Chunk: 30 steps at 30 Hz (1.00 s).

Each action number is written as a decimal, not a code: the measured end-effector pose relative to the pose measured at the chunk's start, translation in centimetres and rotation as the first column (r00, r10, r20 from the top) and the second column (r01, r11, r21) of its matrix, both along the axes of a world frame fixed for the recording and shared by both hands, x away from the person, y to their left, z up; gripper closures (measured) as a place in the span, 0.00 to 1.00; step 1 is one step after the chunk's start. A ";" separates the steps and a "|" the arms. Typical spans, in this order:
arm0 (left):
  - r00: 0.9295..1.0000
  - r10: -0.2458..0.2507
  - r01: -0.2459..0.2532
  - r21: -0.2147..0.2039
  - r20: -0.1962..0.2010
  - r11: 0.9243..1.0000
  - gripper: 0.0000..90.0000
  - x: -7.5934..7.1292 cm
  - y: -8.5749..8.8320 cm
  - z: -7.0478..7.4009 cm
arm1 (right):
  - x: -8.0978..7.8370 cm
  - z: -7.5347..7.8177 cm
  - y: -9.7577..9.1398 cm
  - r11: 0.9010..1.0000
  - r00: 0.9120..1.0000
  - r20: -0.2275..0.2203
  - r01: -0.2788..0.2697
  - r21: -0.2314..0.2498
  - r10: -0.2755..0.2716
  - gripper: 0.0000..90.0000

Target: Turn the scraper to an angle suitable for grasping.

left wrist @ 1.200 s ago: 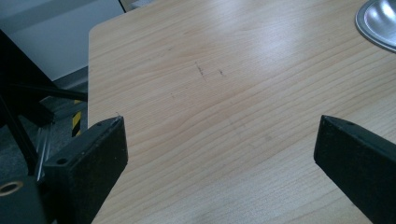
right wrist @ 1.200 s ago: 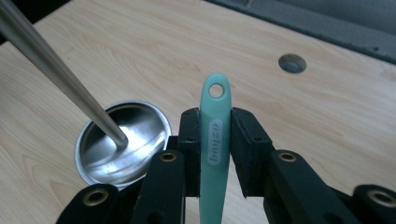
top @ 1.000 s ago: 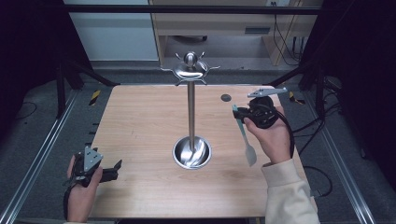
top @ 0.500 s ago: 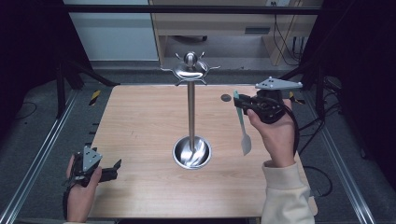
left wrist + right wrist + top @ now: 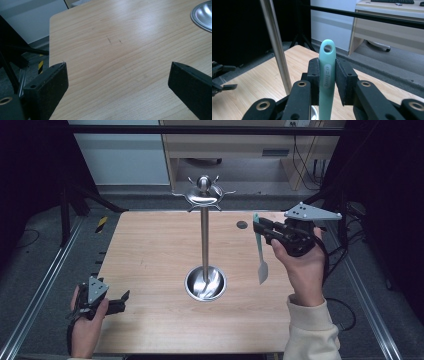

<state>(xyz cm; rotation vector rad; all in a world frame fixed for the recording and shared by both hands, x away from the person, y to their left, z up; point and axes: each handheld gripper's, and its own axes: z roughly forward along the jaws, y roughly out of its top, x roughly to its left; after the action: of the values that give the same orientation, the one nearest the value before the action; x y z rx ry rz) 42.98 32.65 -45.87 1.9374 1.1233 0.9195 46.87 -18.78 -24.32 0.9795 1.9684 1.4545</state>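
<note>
To the right of the steel hanging stand, the right gripper is held up off the wooden table with its jaws pressed flat against the handle of a mint-green spatula. In the right gripper view the spatula's handle stands upright between the two black pads, its end with the hanging hole poking out above them, and the stand's bare pole rises just to its left. In the high view the utensil hangs down from the clamp, its pale blade hanging in front of the table right of the stand's round dished base. The stand's hooked crown sits above and to the left of the gripped handle, apart from it. Well to the left of the stand's base, near the table's front corner, the left gripper rests in the person's hand; in the left gripper view its jaws stand wide apart over bare wood, with nothing between them. A small dark disc lies on the table behind the stand, near the right gripper.
</note>
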 end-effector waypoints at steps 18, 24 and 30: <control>1.000 0.000 0.000 0.003 0.000 1.000 0.03 0.0 -0.1 0.0 | -1.8 1.6 0.6 0.997 0.995 0.075 -0.068 0.047 0.065 0.83; 1.000 0.000 0.000 0.002 0.000 1.000 0.03 0.0 0.0 0.0 | -2.5 2.0 1.0 0.995 0.992 0.099 -0.082 0.048 0.077 0.83; 1.000 -0.003 0.003 0.002 0.000 1.000 0.03 0.0 -0.1 0.0 | -2.9 2.3 1.5 0.993 0.988 0.115 -0.106 0.050 0.099 0.83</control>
<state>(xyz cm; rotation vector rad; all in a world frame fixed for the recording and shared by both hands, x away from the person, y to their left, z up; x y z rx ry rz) 43.01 32.53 -45.89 1.9405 1.1198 0.9195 43.95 -17.29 -22.01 0.8113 1.9314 1.5926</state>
